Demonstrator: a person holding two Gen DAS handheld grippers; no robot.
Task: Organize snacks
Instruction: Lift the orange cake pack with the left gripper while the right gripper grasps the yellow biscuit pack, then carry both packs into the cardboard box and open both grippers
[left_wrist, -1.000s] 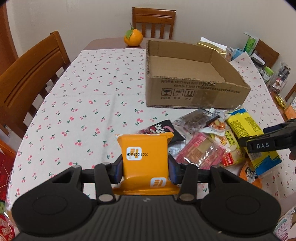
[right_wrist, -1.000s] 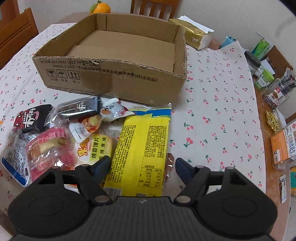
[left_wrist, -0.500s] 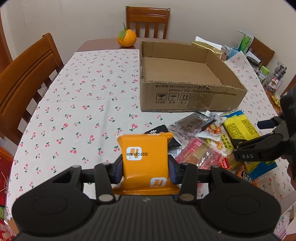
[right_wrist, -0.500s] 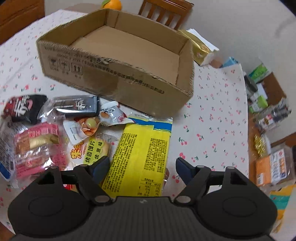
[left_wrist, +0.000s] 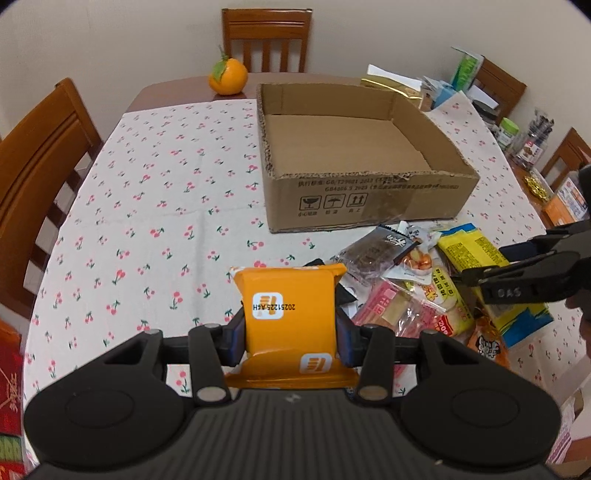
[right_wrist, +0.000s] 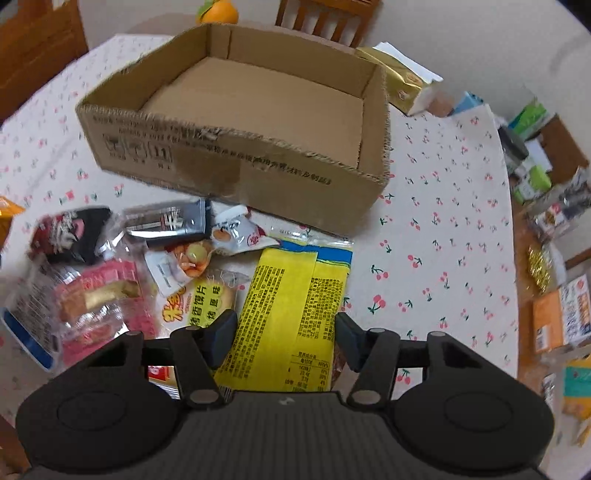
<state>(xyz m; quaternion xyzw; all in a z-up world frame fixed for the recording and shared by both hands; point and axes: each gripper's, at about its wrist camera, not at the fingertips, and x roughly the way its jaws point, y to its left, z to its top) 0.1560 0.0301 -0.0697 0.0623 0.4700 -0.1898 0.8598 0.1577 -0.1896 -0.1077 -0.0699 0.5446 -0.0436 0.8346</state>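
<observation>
My left gripper (left_wrist: 290, 332) is shut on an orange snack packet (left_wrist: 290, 314) and holds it up above the tablecloth, near side of the empty cardboard box (left_wrist: 369, 210). My right gripper (right_wrist: 286, 332) is open, its fingers on either side of a long yellow packet (right_wrist: 291, 314) that lies on the table; I cannot tell if they touch it. It also shows from the side in the left wrist view (left_wrist: 517, 273). A heap of snack packets (right_wrist: 110, 280) lies in front of the box (right_wrist: 236, 158).
An orange (left_wrist: 228, 75) sits at the far table end. Wooden chairs (left_wrist: 33, 158) stand around the table. Boxes, jars and packets (right_wrist: 546, 206) crowd the right table edge. The cherry-print tablecloth (left_wrist: 155, 192) spreads left of the box.
My left gripper has risen and drawn back with the orange packet, so the box looks farther off. My right gripper has tilted and shifted over the yellow packet, still open.
</observation>
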